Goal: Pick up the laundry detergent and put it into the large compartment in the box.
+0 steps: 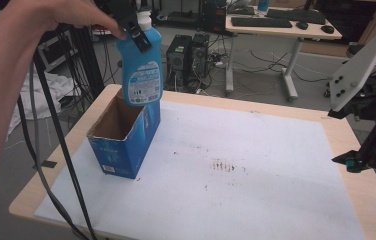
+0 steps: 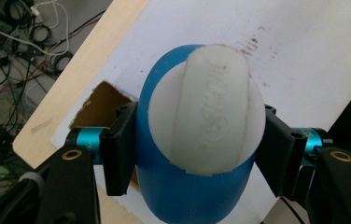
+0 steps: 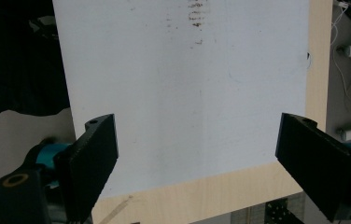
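A blue bottle (image 1: 141,67) with a white cap hangs upright over the open top of a blue cardboard box (image 1: 124,135) at the table's left. My left gripper (image 1: 137,32) is shut on the bottle near its neck. From the left gripper view I look down on the bottle's white cap (image 2: 206,109), both jaws pressed to its blue sides, the box opening (image 2: 101,105) below. My right gripper (image 3: 197,163) stands open over the table's right edge, nothing between its jaws; in the high view the right gripper (image 1: 366,155) sits at the far right.
A white sheet (image 1: 236,170) with small brown stains covers the wooden table (image 1: 346,135). Behind the table are a desk with keyboards (image 1: 276,22), computer towers (image 1: 188,57) and floor cables. Black cables (image 1: 56,135) hang at the left.
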`<state>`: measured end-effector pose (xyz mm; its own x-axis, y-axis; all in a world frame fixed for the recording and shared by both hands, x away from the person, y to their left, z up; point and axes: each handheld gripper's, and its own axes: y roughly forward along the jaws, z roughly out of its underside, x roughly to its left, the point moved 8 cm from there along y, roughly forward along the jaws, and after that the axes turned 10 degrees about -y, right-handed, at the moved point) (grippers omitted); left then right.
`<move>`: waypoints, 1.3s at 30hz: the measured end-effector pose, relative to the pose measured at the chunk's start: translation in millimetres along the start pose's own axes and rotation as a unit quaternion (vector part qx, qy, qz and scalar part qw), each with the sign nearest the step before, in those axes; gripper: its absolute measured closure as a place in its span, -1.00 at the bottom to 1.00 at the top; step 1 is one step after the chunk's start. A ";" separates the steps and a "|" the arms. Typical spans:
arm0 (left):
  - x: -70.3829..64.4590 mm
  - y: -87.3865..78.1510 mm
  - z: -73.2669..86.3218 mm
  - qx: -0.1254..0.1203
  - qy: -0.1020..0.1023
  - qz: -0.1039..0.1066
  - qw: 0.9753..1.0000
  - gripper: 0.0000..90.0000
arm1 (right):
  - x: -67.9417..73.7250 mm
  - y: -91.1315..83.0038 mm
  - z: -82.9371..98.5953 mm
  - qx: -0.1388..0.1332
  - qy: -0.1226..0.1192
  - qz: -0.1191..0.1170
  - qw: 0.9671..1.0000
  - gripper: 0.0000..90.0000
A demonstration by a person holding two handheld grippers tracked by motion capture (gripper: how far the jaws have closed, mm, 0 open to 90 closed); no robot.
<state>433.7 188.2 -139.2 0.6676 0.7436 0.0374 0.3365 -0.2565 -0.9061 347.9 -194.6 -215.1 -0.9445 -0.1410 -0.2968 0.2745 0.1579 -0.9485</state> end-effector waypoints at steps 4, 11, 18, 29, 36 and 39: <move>9.1 -2.2 14.0 -0.001 -0.014 -0.002 1.000 -0.16 | -0.9 0.6 -1.2 -0.001 -0.001 0.000 1.000 -0.73; 19.4 4.8 31.7 0.006 -0.031 -0.008 0.999 -0.16 | -1.7 3.5 -1.5 0.000 -0.002 -0.002 1.000 -0.73; 25.9 8.6 42.0 0.006 -0.040 -0.012 0.999 -0.16 | -2.5 6.4 -0.1 0.003 -0.001 -0.004 1.000 -0.73; 30.4 21.8 52.8 0.009 -0.046 -0.011 0.999 -0.16 | -3.2 9.6 -0.6 0.004 -0.003 -0.006 1.000 -0.73; 34.9 37.0 62.1 0.011 -0.054 -0.004 0.998 -0.16 | -2.5 12.2 -0.3 0.005 -0.004 -0.009 1.000 -0.73; 36.6 46.1 66.5 0.014 -0.057 -0.003 0.998 -0.16 | -2.2 14.0 -0.9 0.005 -0.005 -0.010 1.000 -0.73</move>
<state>429.4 244.7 -207.6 0.5846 0.8113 -0.0036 0.3210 -0.2354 -0.9174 353.6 -191.2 -227.6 -0.9481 -0.1538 -0.2783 0.2569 0.1453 -0.9555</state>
